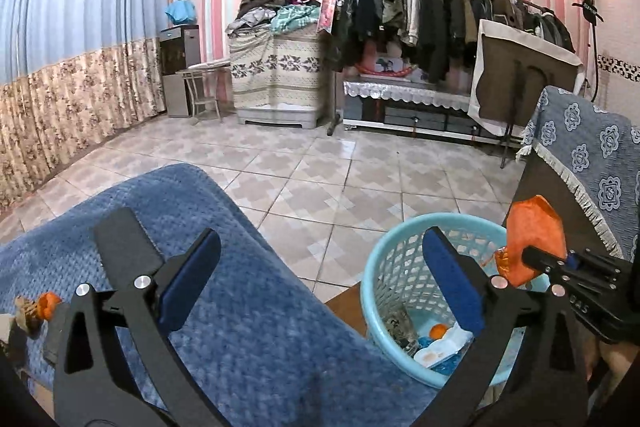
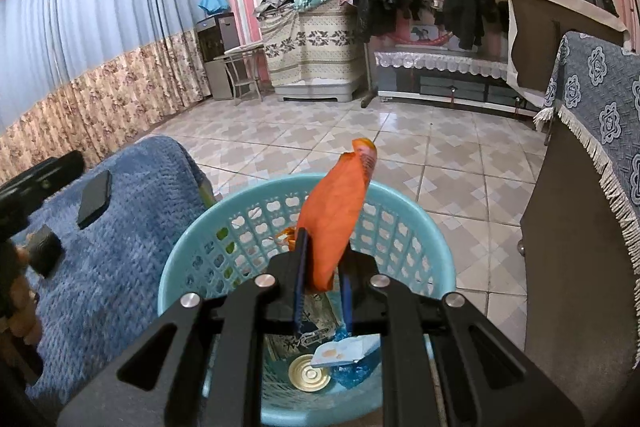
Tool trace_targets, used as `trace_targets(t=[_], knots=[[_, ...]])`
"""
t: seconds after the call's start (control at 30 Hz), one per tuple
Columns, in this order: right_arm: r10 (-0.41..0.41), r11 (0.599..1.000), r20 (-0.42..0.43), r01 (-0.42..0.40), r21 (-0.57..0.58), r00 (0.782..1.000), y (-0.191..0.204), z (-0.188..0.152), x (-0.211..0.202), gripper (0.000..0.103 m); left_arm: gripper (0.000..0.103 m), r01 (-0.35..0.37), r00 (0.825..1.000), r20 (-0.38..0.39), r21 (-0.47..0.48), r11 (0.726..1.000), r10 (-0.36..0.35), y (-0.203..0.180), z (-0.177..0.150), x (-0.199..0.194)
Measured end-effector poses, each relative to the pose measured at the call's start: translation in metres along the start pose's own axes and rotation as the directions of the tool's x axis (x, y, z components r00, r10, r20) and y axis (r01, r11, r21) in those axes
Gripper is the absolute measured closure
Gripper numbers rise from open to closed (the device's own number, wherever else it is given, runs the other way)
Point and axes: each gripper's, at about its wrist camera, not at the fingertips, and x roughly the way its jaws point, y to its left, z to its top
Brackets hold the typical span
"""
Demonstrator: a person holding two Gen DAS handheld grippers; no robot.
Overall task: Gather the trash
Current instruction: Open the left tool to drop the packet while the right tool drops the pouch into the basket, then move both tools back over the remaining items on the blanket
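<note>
So the right gripper is pinching a crumpled orange plastic wrapper right above the light-blue plastic mesh basket, center frame, while the left gripper is spread wide, holding nothing.

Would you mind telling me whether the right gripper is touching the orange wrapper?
Touching. In the right wrist view the right gripper has its jaws closed on the orange wrapper, above the blue basket.

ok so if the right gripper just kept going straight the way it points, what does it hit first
Probably the far inner wall of the blue basket. The right gripper, shut on the orange wrapper, points down over the basket's opening; depth is hard to judge, so it could pass just above the rim.
</note>
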Motion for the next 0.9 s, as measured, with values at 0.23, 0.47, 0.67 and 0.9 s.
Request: trace_targets(t=[0.23, 0.47, 0.67, 0.9], knots=[[-0.034, 0.999, -0.044, 0.034, 0.010, 0.998, 0.013, 0.007, 0.020, 0.034, 0.005, -0.016, 1.000, 0.012, -0.026, 1.000, 0.017, 0.012, 0.001, -0.009], [-0.072, 0.997, -0.101, 0.070, -0.024, 0.992, 0.021, 0.004, 0.028, 0.012, 0.005, -0.057, 0.998, 0.013, -0.043, 0.997, 0.058, 0.025, -0.002, -0.016], [-0.089, 0.996, -0.128, 0.086, -0.033, 0.988, 0.025, 0.003, 0.025, 0.005, 0.005, -0.072, 0.997, 0.016, -0.066, 0.995, 0.074, 0.041, -0.007, -0.030], [-0.078, 0.996, -0.142, 0.072, -0.043, 0.987, 0.039, 0.004, 0.016, 0.004, 0.005, -0.100, 0.995, 0.016, -0.084, 0.991, 0.101, 0.063, -0.011, -0.053]])
